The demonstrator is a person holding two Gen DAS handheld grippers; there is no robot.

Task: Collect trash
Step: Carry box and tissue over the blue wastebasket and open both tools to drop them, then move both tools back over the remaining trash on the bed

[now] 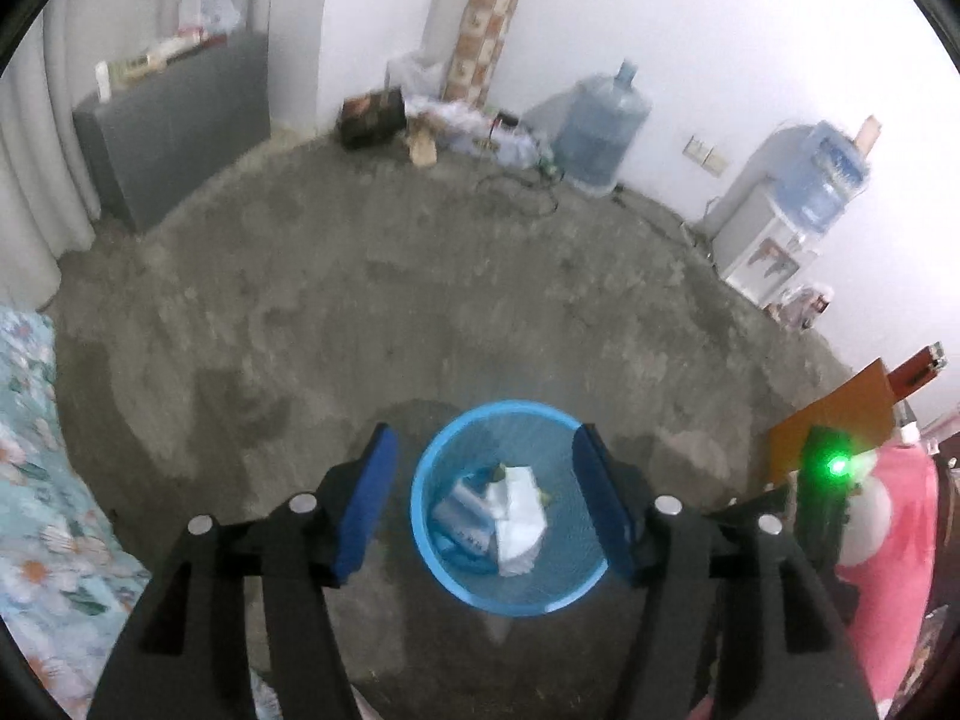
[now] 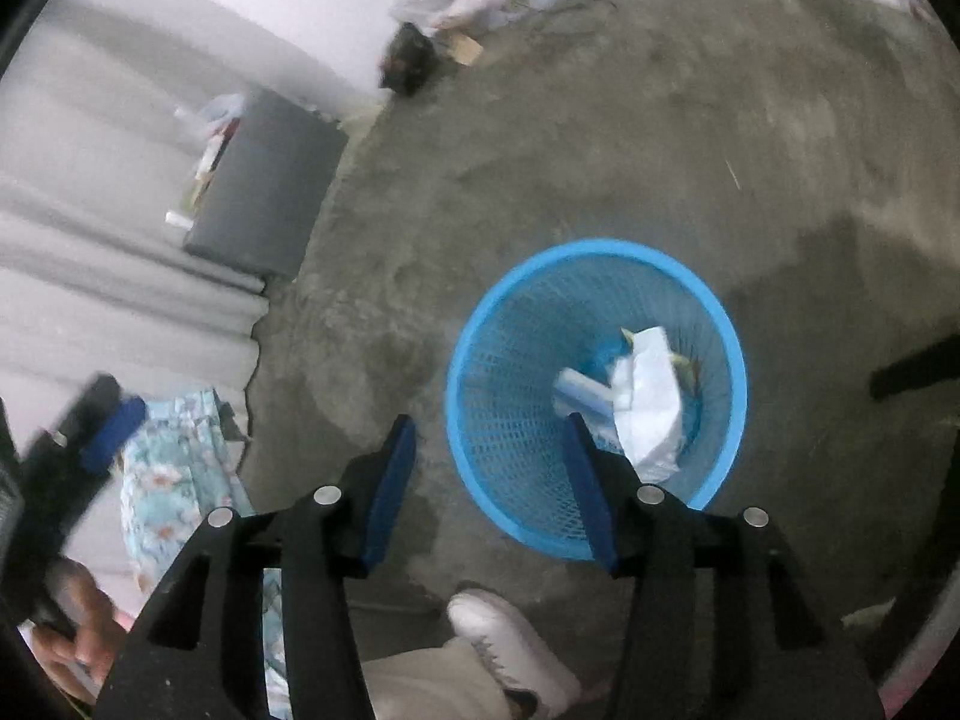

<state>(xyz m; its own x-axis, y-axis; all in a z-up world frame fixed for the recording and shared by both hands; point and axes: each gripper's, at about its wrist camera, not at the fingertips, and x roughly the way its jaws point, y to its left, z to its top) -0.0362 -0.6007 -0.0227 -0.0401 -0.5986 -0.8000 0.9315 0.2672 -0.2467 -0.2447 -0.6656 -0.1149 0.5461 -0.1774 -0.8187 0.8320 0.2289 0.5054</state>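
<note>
Between the blue pads of the left claw point(image 1: 483, 504), whose jaws stand wide with nothing in them, sits the blue mesh bin point(image 1: 432, 546) on the bare concrete floor point(image 1: 420, 276). Inside the bin lie the collected scraps — crumpled white paper point(image 1: 516, 516) and a pale blue-white wrapper point(image 1: 465, 510) just left of it. The right claw point(image 2: 492, 480) is likewise wide and empty; its right finger crosses the bin's near rim in its own view, its left finger hangs over the floor. Near that claw a white shoe point(image 2: 510, 642) stands on the floor. At the left edge lies a floral bedsheet point(image 1: 36, 480). Far off, by the white wall, stand a grey cabinet point(image 1: 180, 120), a water jug point(image 1: 600, 126) and a water dispenser point(image 1: 774, 222) — well apart from the bin.
</note>
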